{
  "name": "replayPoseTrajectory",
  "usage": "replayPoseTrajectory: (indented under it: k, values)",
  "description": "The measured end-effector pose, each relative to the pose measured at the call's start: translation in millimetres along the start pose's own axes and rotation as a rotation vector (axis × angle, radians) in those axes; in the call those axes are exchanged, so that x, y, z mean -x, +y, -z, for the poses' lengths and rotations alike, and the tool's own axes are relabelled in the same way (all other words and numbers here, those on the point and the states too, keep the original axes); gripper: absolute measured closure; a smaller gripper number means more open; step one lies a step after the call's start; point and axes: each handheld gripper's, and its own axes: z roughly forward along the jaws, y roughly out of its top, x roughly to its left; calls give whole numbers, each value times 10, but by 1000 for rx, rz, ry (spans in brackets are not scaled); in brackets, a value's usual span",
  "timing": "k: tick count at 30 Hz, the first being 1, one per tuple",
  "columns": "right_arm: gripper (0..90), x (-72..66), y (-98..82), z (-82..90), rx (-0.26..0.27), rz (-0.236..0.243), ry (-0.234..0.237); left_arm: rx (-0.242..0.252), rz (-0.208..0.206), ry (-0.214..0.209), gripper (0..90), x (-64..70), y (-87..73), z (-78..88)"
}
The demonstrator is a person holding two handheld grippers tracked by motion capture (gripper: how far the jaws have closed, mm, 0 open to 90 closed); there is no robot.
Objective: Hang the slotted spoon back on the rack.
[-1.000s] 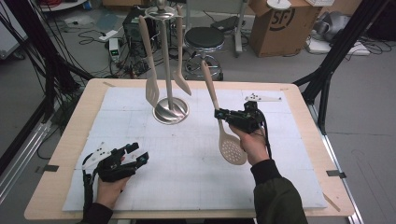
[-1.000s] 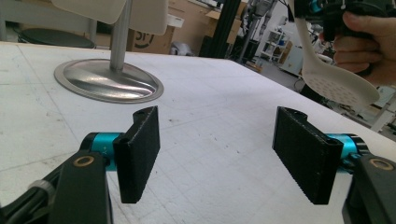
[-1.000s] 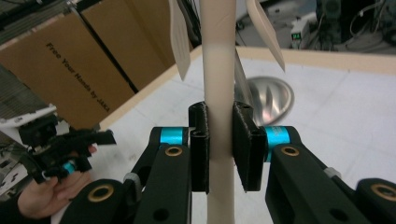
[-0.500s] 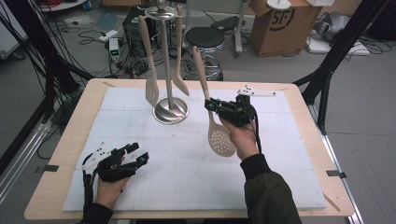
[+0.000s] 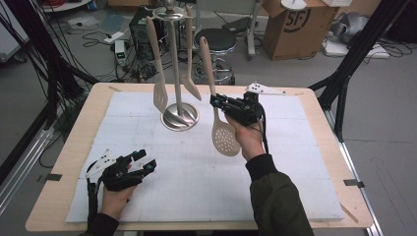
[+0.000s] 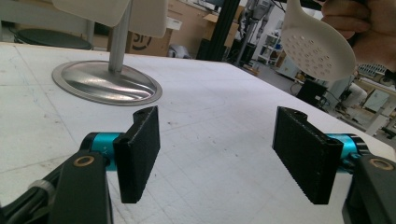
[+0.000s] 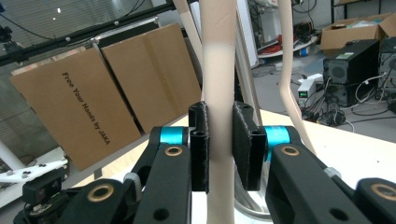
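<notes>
- While the right gripper (image 5: 215, 102) clamps the skimmer's (image 5: 225, 139) handle, it has carried it from 4 o'clock toward the rack (image 5: 178, 115), ready for hanging.
- Left gripper (image 5: 145, 162) rests wide, empty, on the tabletop (image 5: 305, 162).

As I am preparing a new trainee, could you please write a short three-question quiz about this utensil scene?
1. True or false: the right gripper is shut on the handle of the beige perforated plastic skimmer spoon.
2. How many utensils hang on the silver metal utensil stand? A) one B) two C) four
3. Fill in: the fingers of the left gripper are ____.

Key:
1. True; the skimmer is held upright above the white foam mat.
2. B: a beige slotted turner and a beige spatula.
3. Open, with nothing between them.
</notes>
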Motion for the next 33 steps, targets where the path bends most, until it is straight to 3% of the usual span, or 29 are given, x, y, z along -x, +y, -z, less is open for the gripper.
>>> replayPoseTrajectory:
  k: [7, 16, 31, 33]
  values:
    - [781, -186, 110, -141, 17, 34, 42, -1, -3, -2, 326, 0, 1, 1]
    - [781, -361, 251, -316, 23, 63, 47, 4, -1, -5, 326, 4, -1, -2]
    - [781, -451, 318, -467, 3, 80, 12, 5, -1, -9, 326, 4, -1, 1]
    - [781, -463, 317, -471, -1, 84, -9, 5, -1, -9, 326, 4, -1, 2]
